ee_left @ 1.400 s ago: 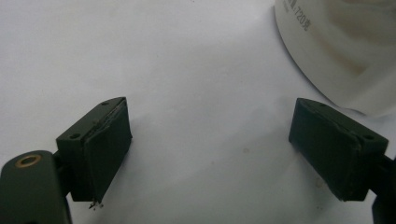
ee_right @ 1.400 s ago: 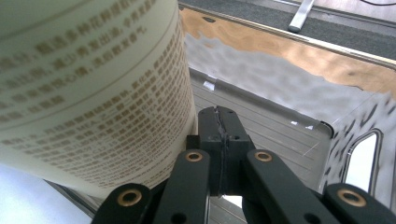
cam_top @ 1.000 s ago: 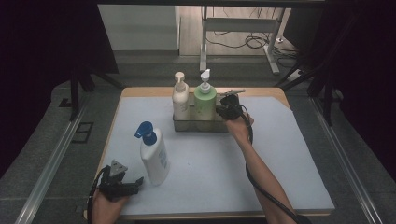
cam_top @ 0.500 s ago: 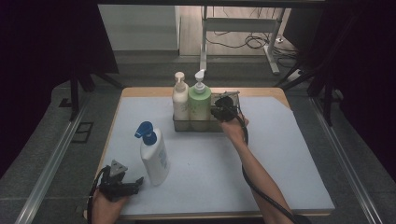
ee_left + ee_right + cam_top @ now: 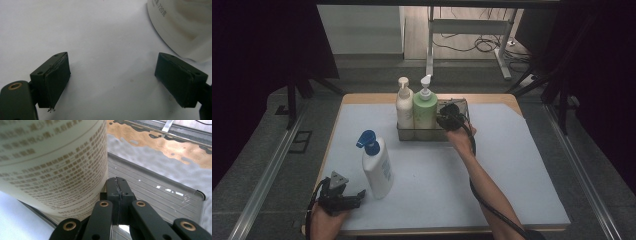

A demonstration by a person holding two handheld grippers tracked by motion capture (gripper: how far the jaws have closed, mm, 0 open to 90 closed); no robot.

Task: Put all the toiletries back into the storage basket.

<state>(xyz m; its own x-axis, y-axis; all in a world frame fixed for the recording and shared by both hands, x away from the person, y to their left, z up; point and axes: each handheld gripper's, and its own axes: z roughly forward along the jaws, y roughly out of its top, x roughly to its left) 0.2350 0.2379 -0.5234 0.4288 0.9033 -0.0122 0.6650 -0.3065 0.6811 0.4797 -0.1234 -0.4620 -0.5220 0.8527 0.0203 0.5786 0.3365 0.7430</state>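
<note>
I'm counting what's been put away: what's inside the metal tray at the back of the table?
The metal tray holds a cream pump bottle and a green pump bottle, upright. The right gripper, shut, is over its bare right part. The tray wall hides their bases.

From above our side of the table (image 5: 512,165) we look forward and down. Our left gripper view looks close down onto the table, catching the white bottle (image 5: 185,22) (image 5: 377,167) also seen from high. Our right gripper view sits tight against the green bottle (image 5: 50,162) (image 5: 424,111) in the tray (image 5: 160,195) (image 5: 422,134).
</note>
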